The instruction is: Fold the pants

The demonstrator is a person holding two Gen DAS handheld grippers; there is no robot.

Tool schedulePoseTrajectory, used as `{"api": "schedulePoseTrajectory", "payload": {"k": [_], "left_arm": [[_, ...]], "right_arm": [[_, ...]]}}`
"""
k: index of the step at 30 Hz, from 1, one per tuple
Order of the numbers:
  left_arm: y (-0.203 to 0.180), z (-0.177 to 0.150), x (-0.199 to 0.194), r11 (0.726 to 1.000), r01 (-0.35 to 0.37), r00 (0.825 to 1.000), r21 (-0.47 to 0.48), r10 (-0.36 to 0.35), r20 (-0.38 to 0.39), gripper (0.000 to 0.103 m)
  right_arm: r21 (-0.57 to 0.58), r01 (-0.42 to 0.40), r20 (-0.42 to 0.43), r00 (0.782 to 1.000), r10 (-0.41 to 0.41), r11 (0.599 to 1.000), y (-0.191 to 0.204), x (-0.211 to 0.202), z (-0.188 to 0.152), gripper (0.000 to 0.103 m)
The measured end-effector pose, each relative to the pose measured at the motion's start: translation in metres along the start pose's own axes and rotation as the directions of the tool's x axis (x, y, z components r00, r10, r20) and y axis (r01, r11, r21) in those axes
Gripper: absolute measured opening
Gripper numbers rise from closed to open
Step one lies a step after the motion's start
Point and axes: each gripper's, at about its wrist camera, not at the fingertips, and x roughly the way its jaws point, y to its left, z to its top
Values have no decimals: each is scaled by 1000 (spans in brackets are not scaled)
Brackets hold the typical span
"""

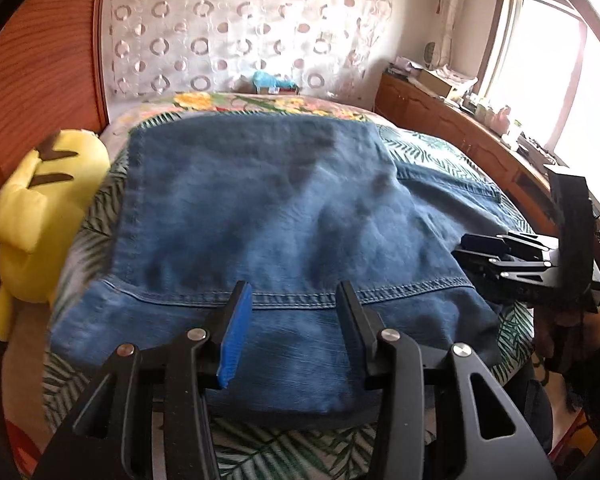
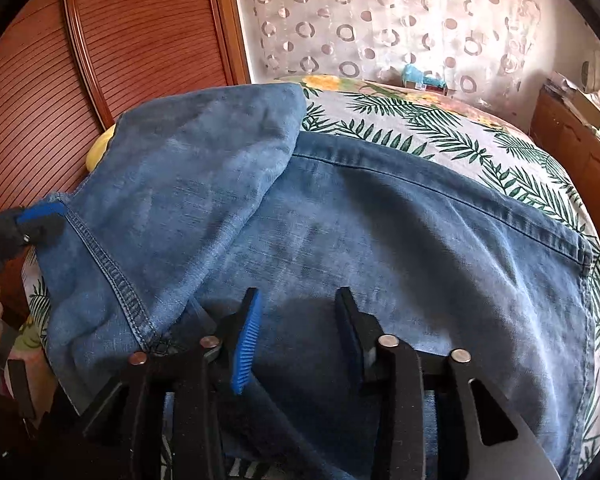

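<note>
- Left gripper [image 1: 294, 300] is hovering over the jeans' [image 1: 260, 208] near hem, jaws apart, gripping nothing.
- Right gripper [image 2: 300, 308] is hanging part-open above the denim, empty.
- Jeans are lying folded across the bed [image 2: 440, 136], reaching its near edge.

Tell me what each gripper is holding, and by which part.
Nothing is held. The left gripper and right gripper both stand open above the folded jeans, with no denim between the pads.
</note>
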Motion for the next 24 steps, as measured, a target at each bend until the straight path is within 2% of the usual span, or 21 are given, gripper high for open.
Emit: {"api": "schedulePoseTrajectory", "payload": {"k": [5,8,10,12,15,19,24], "left_arm": [[3,-9,15,998,-13,999,-63,11,-34,44],[1,-13,16,999,-16,1000,-52,16,-16,46],[-2,-16,16,999,-15,1000,-34,15,-4,51],[-8,-18,18,1000,3,1000,1,-3,7,69],[-18,-22,21,999,12,1000,49,-12,3,88],[-33,-27,25,992,-63,998,107,64,-3,90],[-39,-29,25,986,-99,995,132,101,-6,90]], "right_arm": [[-52,66,-5,998,-67,996,9,9,-5,49],[-47,62,-10,998,-63,997,7,9,-4,50],[-48,64,-13,998,-64,997,7,8,-4,51],[-48,61,-20,998,-62,997,6,7,-4,51],[-4,30,-39,999,-30,1000,-3,-1,-5,51],[54,10,5,1000,-10,998,-26,-32,-13,51],[83,74,48,996,-78,994,-61,-77,-35,51]]}}
